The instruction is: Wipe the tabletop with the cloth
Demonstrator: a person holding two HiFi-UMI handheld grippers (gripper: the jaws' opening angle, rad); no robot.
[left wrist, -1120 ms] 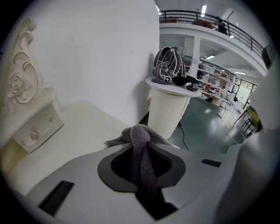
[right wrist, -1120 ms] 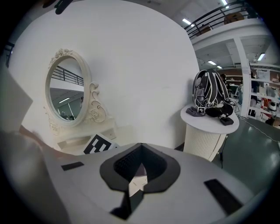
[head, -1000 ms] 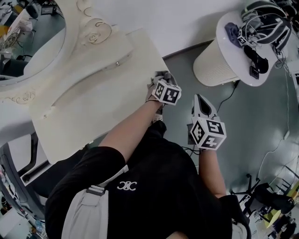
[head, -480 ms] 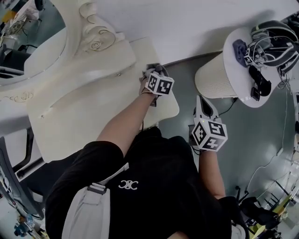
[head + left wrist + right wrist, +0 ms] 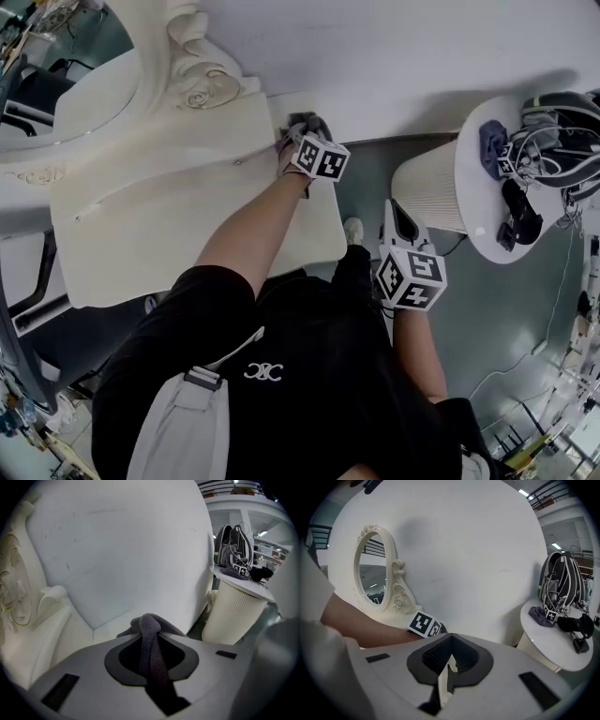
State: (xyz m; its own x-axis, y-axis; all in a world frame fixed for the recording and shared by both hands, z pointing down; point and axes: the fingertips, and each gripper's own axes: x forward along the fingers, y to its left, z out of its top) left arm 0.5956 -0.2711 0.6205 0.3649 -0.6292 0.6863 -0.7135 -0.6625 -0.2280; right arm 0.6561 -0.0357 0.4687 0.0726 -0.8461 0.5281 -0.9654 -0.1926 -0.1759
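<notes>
The cream tabletop (image 5: 187,220) lies at the left of the head view, against the white wall. A dark grey cloth (image 5: 302,121) sits at the tabletop's far right corner, by the wall. My left gripper (image 5: 301,130) is shut on the cloth and presses it down there. In the left gripper view the cloth (image 5: 150,632) is a twisted bundle pinched between the jaws, with the tabletop (image 5: 101,637) just beyond. My right gripper (image 5: 399,214) hangs over the floor to the right of the table, jaws shut with nothing in them (image 5: 448,667).
An ornate oval mirror (image 5: 89,89) stands at the table's back left. A round white side table (image 5: 492,230) on a ribbed base (image 5: 427,183) stands to the right, carrying a backpack (image 5: 562,117) and cables. The person's shoe (image 5: 352,230) is beside the table's near right corner.
My left gripper has slid the cloth along the table's right edge, away from the person, to the corner at the wall. The right gripper has stayed about where it was.
</notes>
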